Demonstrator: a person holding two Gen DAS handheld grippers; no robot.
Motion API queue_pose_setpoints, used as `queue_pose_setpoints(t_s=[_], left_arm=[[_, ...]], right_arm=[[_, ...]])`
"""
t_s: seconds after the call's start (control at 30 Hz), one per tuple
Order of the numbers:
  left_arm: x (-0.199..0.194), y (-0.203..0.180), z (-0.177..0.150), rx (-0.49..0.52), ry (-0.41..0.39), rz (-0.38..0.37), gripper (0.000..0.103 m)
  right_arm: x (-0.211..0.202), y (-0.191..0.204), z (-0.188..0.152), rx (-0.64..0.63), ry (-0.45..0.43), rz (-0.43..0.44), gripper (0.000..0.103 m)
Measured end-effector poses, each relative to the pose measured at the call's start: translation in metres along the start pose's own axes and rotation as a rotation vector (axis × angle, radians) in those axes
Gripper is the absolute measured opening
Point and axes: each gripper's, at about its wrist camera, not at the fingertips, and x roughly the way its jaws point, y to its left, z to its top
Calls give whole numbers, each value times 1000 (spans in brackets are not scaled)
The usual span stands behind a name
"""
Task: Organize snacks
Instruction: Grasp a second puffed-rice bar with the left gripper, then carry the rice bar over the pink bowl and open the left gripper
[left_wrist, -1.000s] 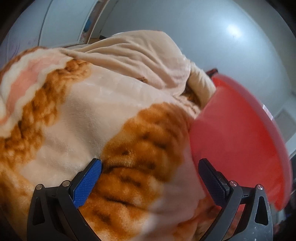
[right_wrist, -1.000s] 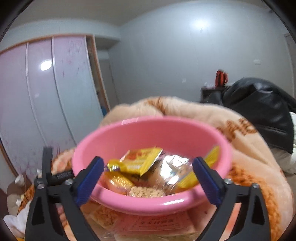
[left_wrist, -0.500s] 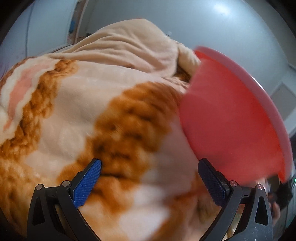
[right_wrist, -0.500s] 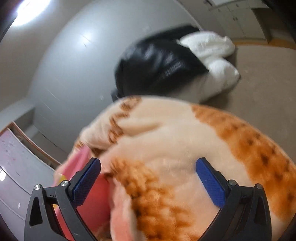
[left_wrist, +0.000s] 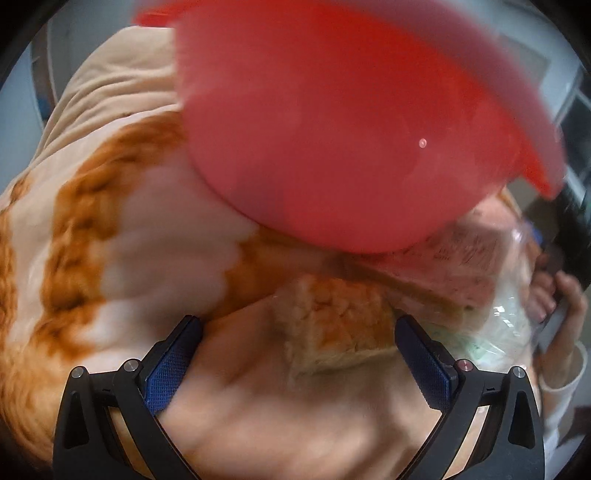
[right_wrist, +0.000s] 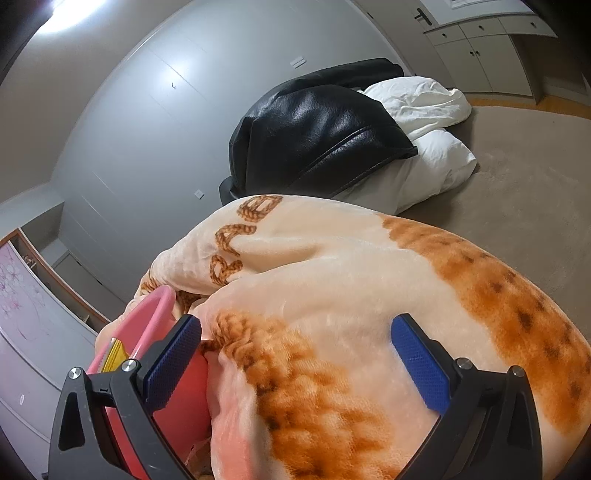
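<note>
A pink plastic bowl (left_wrist: 351, 122) fills the upper half of the left wrist view, seen from its outside, blurred. Under its lower edge lie clear-wrapped snack packs (left_wrist: 454, 273), one a golden crispy square (left_wrist: 340, 317). My left gripper (left_wrist: 295, 362) is open and empty, just below that square. In the right wrist view the bowl's rim (right_wrist: 147, 325) shows at lower left with a yellow snack packet (right_wrist: 112, 354) inside. My right gripper (right_wrist: 295, 354) is open and empty over the blanket (right_wrist: 369, 302), to the right of the bowl.
The cream and orange plush blanket (left_wrist: 110, 221) covers the bed. A black leather jacket (right_wrist: 314, 133) and a white pillow (right_wrist: 432, 147) lie behind it. A person's hand (left_wrist: 554, 295) shows at the right edge. Grey wall and wardrobe doors (right_wrist: 22, 314) stand beyond.
The left gripper has swung toward the bowl, which now fills its view, and the snack packs under it have come into sight. The right gripper turned away from the bowl, then held.
</note>
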Motion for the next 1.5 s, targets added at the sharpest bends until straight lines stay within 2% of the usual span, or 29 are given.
queue_pose_setpoints(t_s=[0.3,0.33,0.37,0.4,0.47,0.67,0.7,0.8,0.97,1.03,1.17,1.23,1.37,1.43,1.5], left_arm=[[17,-32,-6,142,45,60,103],[17,-33,-6,143,43,59,100],[16,-32,-7,140,39,46,89],[15,-30,-7,134,36,18,84],[13,-28,-8,121,32,-17,67],[-10,-13,-15,90,-4,-69,58],[-16,-12,-15,86,-12,-71,53],[-35,-5,-18,85,-27,-84,51],[-88,-8,-22,153,-126,-176,51],[-125,4,-22,180,-195,-215,51],[-170,-11,-2,209,-375,-261,51],[-177,-16,13,206,-453,-215,51],[-157,-29,43,190,-550,-23,51],[-133,-33,61,192,-542,28,51],[-107,-31,77,177,-489,78,51]], right_arm=[[0,1,0,-1,0,-1,103],[0,1,0,-1,0,-1,103],[0,1,0,-1,0,-2,103],[-1,1,0,-1,0,-2,103],[-1,1,0,-1,0,-2,103],[-1,1,-1,0,-2,-2,103],[-1,1,-1,0,-2,-3,103],[-2,-1,-1,1,-2,-3,103],[-2,-1,-1,0,-3,-3,103],[-2,-1,-1,0,-2,-3,103],[-2,-1,-1,0,-2,-2,103],[-2,-1,-1,0,-2,-2,103],[-2,-1,-1,0,-2,-2,103],[-2,-1,-1,0,-2,-2,103],[-2,-1,-1,0,-3,-2,103]])
